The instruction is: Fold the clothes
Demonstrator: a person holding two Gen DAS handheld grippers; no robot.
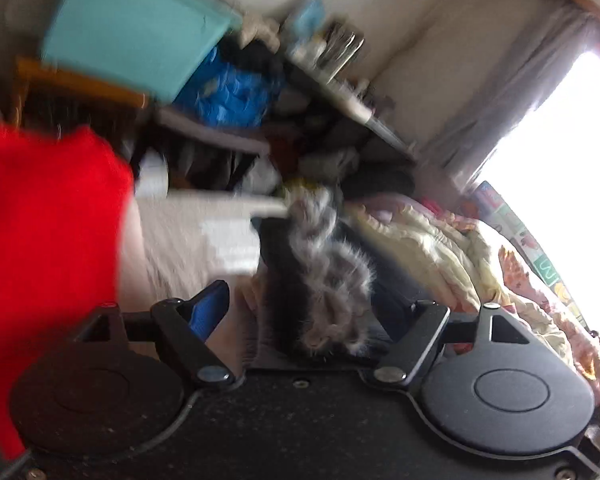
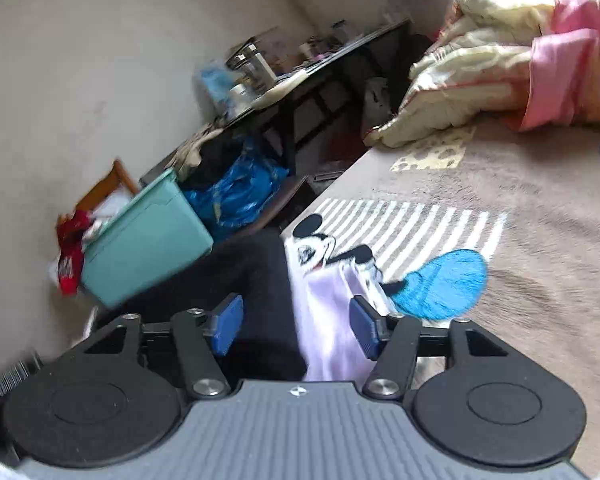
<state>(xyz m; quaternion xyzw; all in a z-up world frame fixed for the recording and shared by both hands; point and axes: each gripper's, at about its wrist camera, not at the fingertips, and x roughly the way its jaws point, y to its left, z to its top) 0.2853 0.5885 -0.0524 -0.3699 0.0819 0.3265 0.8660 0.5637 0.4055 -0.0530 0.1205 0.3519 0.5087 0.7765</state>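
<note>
In the left wrist view, a black garment with grey fur trim lies on the beige bed blanket. My left gripper is open and straddles its near end, and its blue pad stands clear of the fur. In the right wrist view, black cloth and a pale lilac cloth lie side by side at the bed's edge, between the jaws of my open right gripper. The blue pads stand wide apart and do not pinch the cloth.
The blanket carries a cartoon mouse print, white stripes and a blue patch. A cream quilt and pink cloth are heaped further up the bed. A teal bin, blue bag and cluttered desk stand beside it. A red cloth blur fills the left.
</note>
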